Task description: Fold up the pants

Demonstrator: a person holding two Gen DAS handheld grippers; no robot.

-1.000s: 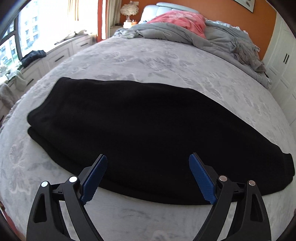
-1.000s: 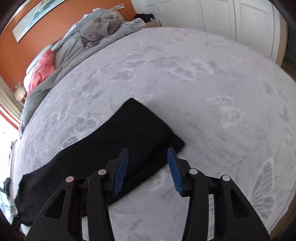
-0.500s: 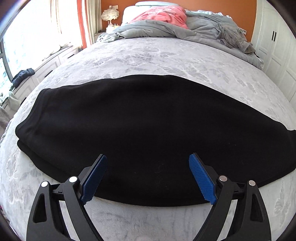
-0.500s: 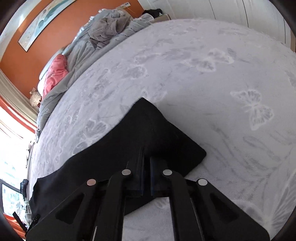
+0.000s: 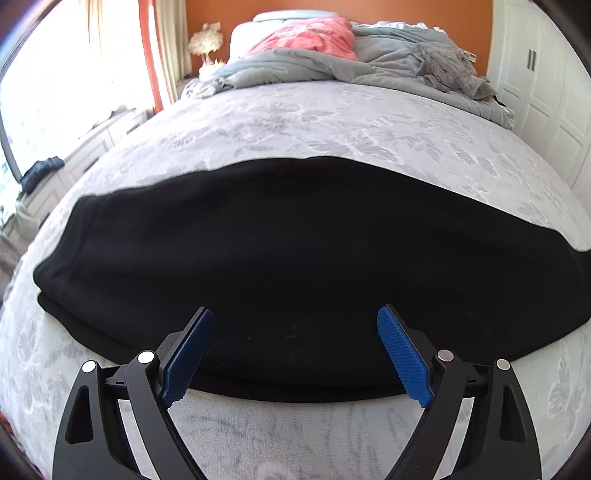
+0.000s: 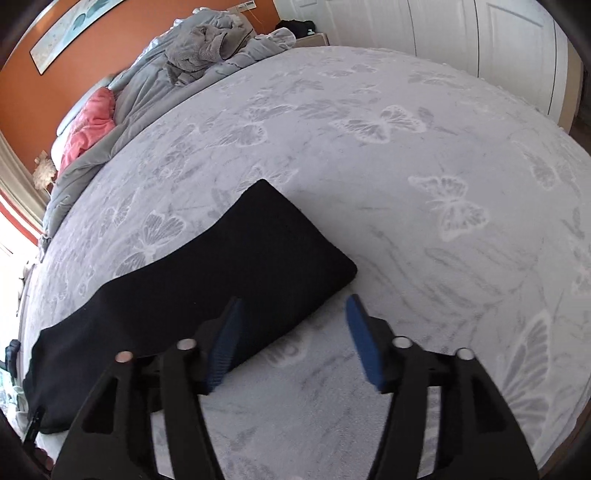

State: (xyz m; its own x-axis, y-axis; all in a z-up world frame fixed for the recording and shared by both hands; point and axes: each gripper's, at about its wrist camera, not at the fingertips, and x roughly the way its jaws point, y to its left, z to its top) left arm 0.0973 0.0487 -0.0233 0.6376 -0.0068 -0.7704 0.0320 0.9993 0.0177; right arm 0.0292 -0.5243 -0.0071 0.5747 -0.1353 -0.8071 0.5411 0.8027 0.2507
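The black pants (image 5: 295,251) lie flat on the grey bed, folded lengthwise into one long strip with the waist end at the left. My left gripper (image 5: 295,350) is open and empty, hovering over the near long edge at mid-length. In the right wrist view the cuff end of the pants (image 6: 258,266) lies ahead and to the left. My right gripper (image 6: 291,339) is open and empty just in front of the near cuff corner; its left finger overlaps the pants' edge, its right finger is over bare bed.
The bed cover (image 6: 424,184) is grey with a butterfly print. A rumpled grey duvet (image 5: 369,62) and a pink pillow (image 5: 314,33) lie at the headboard. White wardrobe doors (image 6: 480,37) stand to the right; a window and low cabinets (image 5: 74,155) stand to the left.
My right gripper was shut on the cuff end half a second ago and has opened and drawn back; the cuff lies flat. My left gripper has stayed open, shifting slightly.
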